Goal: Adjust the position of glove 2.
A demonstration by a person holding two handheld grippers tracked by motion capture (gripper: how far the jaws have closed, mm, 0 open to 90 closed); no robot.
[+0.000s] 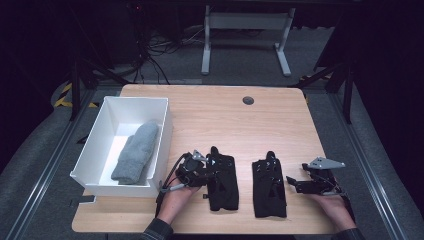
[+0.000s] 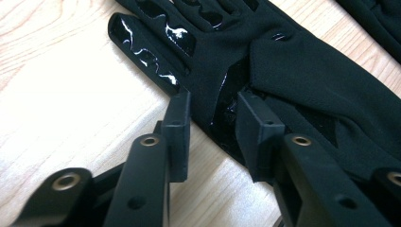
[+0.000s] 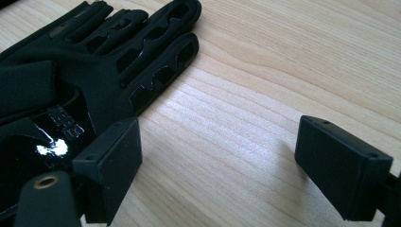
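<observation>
Two black gloves lie flat side by side on the near part of the wooden table (image 1: 280,110), fingers pointing away from the person. The left glove (image 1: 222,182) is matte fabric with glossy patches on its fingers and palm. The left gripper (image 1: 210,170) rests at its edge, jaws narrowly parted astride the rim, not pressing it. The right glove (image 1: 270,187) looks alike. The right gripper (image 1: 292,182), just beside it, stands wide open and holds nothing.
</observation>
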